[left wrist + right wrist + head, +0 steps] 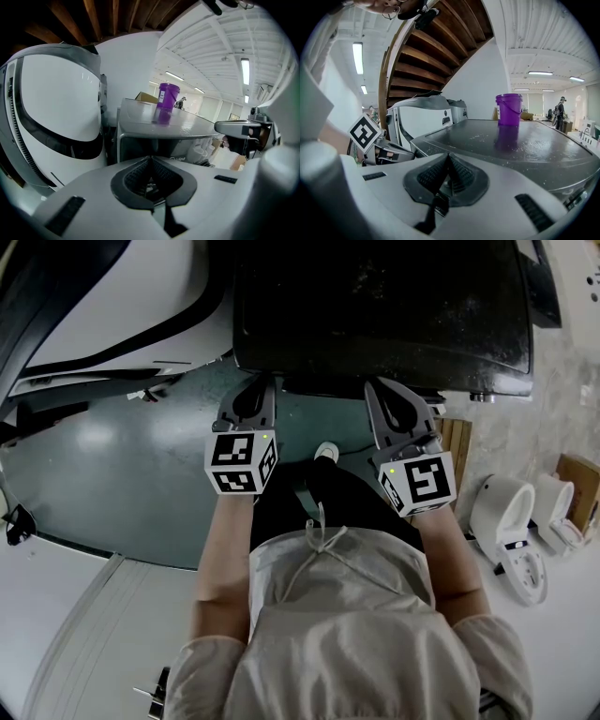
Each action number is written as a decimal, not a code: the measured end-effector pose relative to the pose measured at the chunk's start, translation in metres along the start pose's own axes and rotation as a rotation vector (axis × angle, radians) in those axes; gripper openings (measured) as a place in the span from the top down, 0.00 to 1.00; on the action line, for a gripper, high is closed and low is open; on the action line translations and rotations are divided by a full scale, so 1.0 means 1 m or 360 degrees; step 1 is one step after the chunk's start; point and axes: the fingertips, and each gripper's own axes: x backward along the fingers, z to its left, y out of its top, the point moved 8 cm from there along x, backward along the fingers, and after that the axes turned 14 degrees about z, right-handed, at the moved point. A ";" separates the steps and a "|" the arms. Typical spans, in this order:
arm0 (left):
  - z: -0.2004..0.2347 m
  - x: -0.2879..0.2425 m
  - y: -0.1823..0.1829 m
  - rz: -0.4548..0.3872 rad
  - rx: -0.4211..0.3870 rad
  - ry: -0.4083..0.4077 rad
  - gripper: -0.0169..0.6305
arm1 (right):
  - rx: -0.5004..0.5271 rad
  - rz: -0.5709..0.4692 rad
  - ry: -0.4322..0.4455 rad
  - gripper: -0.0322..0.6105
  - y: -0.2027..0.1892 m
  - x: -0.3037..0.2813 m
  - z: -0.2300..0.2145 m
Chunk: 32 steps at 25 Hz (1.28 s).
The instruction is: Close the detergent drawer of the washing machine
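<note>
The left gripper [254, 390] and right gripper [387, 393] were both closed, each pair of jaws meeting at the tips with nothing between them; the left gripper view [150, 158] and right gripper view [447, 156] showed the same. Neither touched anything. Both hung side by side just short of the front edge of the washing machine [375, 306], which lay at 12 o'clock from them, its dark top carrying a purple bucket [508, 108] at about 1 o'clock from the right gripper. The detergent drawer itself could not be made out in any view; presumably it sat on the front panel below that edge. This looked like the approach, with the push not yet begun. The next move probably called for lowering one closed gripper to the drawer's face and pressing straight in.
</note>
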 end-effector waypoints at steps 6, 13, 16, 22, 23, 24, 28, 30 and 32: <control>0.002 0.003 -0.001 -0.0031 -0.0055 -0.0049 0.95 | -0.0012 -0.0011 -0.0039 0.94 0.001 0.011 0.006; -0.023 0.040 0.015 -0.0147 -0.0302 -0.0174 0.95 | 0.0013 -0.0062 -0.0062 0.94 0.011 0.034 0.017; -0.036 0.066 0.024 -0.0219 -0.0351 -0.0209 0.95 | 0.0013 -0.0106 -0.0044 0.94 0.020 0.050 0.022; -0.055 0.128 0.049 -0.0406 -0.0419 -0.0245 0.95 | -0.0040 -0.0240 -0.0060 0.94 0.041 0.092 0.026; -0.057 0.138 0.053 -0.0426 -0.0422 -0.0252 0.95 | -0.0031 -0.0255 -0.0075 0.94 0.044 0.099 0.027; -0.059 0.148 0.057 -0.0449 -0.0422 -0.0254 0.95 | -0.0021 -0.0273 -0.0095 0.94 0.047 0.106 0.029; -0.068 0.190 0.076 -0.0581 -0.0408 -0.0248 0.95 | -0.0012 -0.0371 -0.0183 0.94 0.059 0.138 0.035; -0.073 0.210 0.084 -0.0645 -0.0421 -0.0241 0.95 | 0.0003 -0.0407 -0.0202 0.94 0.066 0.153 0.039; -0.078 0.228 0.090 -0.0702 -0.0447 -0.0223 0.95 | 0.0027 -0.0439 -0.0216 0.94 0.071 0.165 0.043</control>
